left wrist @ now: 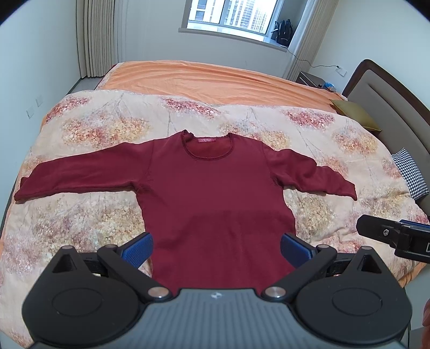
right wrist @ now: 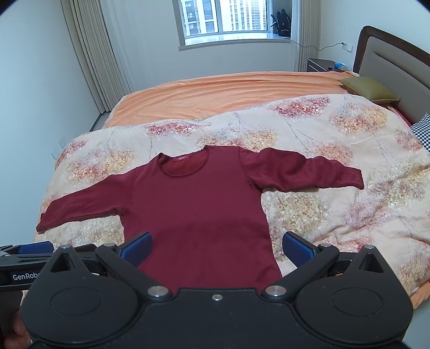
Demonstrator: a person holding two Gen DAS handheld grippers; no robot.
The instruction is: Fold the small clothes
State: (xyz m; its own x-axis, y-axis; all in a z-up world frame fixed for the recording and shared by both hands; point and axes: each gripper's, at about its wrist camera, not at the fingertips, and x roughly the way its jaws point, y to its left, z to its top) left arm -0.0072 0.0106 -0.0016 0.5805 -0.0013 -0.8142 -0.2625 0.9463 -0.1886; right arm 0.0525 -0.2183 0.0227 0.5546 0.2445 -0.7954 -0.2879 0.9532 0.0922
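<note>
Left tool (left wrist: 216, 248): jaws spread wide, nothing held. Its blue pads (left wrist: 139, 248) sit above the near edge of the bed, one either side of the sweater's lower body; whether they touch the cloth cannot be told.

Right tool (right wrist: 216, 248): jaws likewise spread wide, nothing held. Its left pad lies over the sweater's lower body, its right pad over the quilt just beside the sweater's right side seam. In the left wrist view the right tool shows at the right edge, apart from the sweater.

Sweater (left wrist: 215, 193): dark red, long-sleeved, laid flat and face up on the flowered quilt (left wrist: 88, 128), hem toward the near edge of the bed, neckline toward the far side. A pink label (left wrist: 206, 140) shows inside the collar. Both sleeves are stretched out sideways, one toward the left edge of the bed, the other toward the headboard side. No fold is made yet.

Beyond the quilt lies a bare orange sheet (left wrist: 204, 80). An olive pillow (right wrist: 368, 88) rests at the headboard (right wrist: 389, 53). A window (right wrist: 225, 18) stands in the far wall.
</note>
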